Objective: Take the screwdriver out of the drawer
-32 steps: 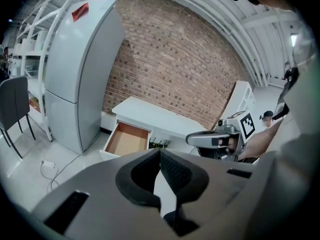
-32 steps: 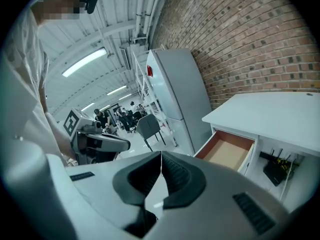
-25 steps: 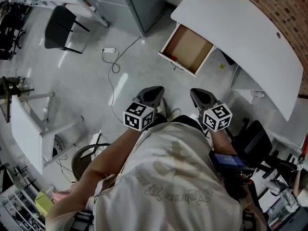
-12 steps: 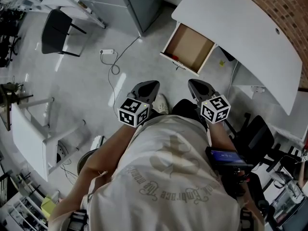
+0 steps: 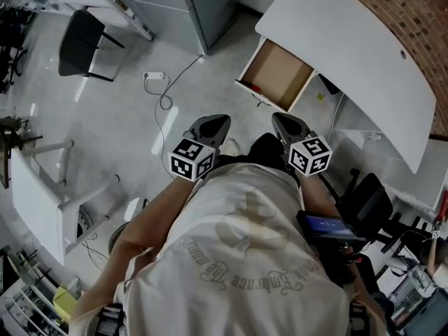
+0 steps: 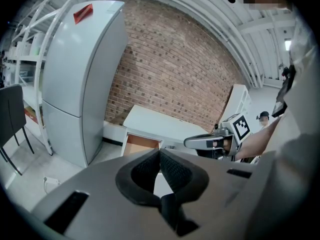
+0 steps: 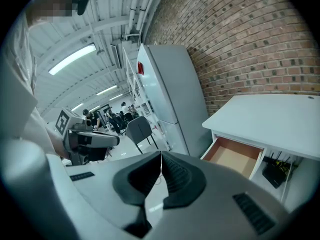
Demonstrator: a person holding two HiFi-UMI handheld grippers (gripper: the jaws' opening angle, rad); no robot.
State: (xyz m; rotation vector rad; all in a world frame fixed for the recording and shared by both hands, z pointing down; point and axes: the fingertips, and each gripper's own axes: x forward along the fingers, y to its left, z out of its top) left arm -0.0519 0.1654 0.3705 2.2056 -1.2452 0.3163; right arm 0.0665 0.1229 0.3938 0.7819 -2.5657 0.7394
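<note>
A pale floor fills most of the head view, and you stand on it well apart from the furniture on the far side. A tall grey refrigerator stands at the far left against the brick wall. To its right runs the white tabletop, bare on top. Under its left end the drawer is pulled open toward you, its brown bottom mostly bare.

You hold the left gripper and the right gripper side by side in front of your chest, both aimed toward the drawer and tipped a little downward. Each has its jaws pressed together with nothing between them.

The screwdriver is, as best I can judge, the small red thing lying in the drawer's near left corner, just behind the front panel. It is too small here to make out a shaft.

The step in hand looks like the approach, with nothing grasped yet. Next you need to close the gap to the drawer and bring one gripper over that near corner. Then spread its jaws, tip it more steeply to reach down behind the front panel, and set the jaws across the handle before you close them.
</note>
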